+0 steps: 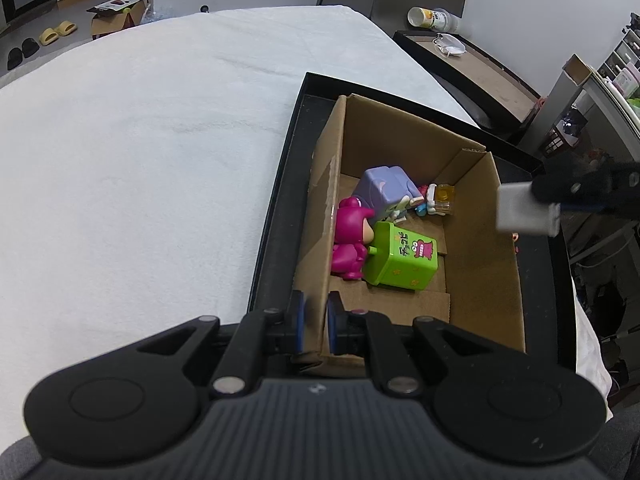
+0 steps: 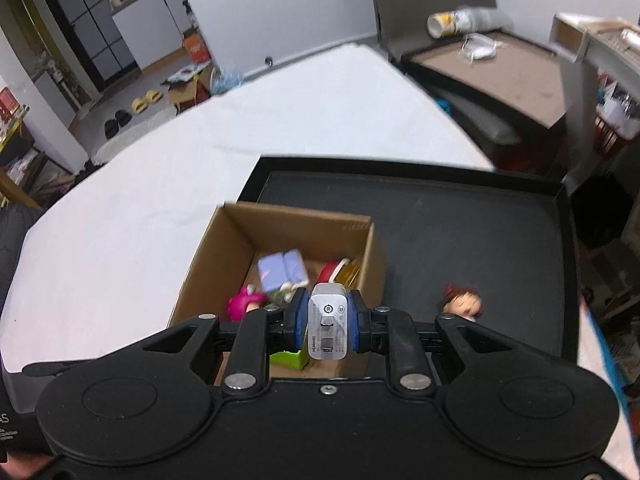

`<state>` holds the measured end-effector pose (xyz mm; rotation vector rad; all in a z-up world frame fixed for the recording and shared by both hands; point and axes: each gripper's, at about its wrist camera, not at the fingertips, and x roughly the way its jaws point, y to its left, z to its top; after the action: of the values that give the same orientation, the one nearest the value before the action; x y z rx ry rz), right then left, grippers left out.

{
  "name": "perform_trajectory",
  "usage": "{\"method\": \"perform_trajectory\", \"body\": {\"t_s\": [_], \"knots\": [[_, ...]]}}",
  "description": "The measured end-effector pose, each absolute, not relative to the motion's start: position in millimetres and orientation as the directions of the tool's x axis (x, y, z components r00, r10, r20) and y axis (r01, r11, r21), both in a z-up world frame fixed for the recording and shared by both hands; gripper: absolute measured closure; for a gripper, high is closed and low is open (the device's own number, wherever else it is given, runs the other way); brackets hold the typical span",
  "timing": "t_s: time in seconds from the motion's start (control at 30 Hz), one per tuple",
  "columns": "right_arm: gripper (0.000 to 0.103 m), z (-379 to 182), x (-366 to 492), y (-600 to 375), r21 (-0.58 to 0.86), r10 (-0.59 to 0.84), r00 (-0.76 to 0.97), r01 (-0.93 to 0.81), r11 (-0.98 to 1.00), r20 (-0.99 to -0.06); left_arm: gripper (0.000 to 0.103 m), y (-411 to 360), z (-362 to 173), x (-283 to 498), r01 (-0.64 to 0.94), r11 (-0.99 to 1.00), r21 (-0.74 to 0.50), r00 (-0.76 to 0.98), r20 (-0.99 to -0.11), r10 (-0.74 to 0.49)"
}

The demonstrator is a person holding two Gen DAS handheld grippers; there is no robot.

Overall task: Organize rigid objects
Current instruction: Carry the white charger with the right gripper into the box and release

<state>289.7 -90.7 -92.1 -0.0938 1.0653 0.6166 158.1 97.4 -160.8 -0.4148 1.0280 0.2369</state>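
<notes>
I have the right gripper [image 2: 329,322] clamped on the white charger [image 2: 328,322], held above the box [image 2: 280,216] near its right wall. My left gripper [image 1: 316,326] pinches the box's near-left wall to steady it. The box sits in the black tray [image 2: 460,220] and already holds 4 or so toys [image 1: 400,256]. I judge this the carry step; next I need to lower the charger into the free right side and release, then fetch the doll head [image 2: 462,302].

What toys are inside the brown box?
In the cardboard box: a pink bear figure, green toy box, purple block and small figures. Anything beneath them is hidden.
</notes>
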Motion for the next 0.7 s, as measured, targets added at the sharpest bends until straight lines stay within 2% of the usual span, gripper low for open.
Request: {"method": "perform_trajectory", "body": {"t_s": [0.23, 0.7], "knots": [[0.082, -108.2, 281.8, -74.9, 0.214, 0.397, 0.28, -0.512, 0.832, -0.874, 0.093, 99.4, -161.9, 157.0, -0.378, 0.896, -0.232, 0.505, -0.863, -0.01], [0.082, -135.1, 280.9, -39.1, 0.066, 0.243, 0.277, -0.524, 0.849, -0.93, 0.093, 104.8, -163.3, 155.7, -0.378, 0.888, -0.261, 0.513, -0.858, -0.034]]}}
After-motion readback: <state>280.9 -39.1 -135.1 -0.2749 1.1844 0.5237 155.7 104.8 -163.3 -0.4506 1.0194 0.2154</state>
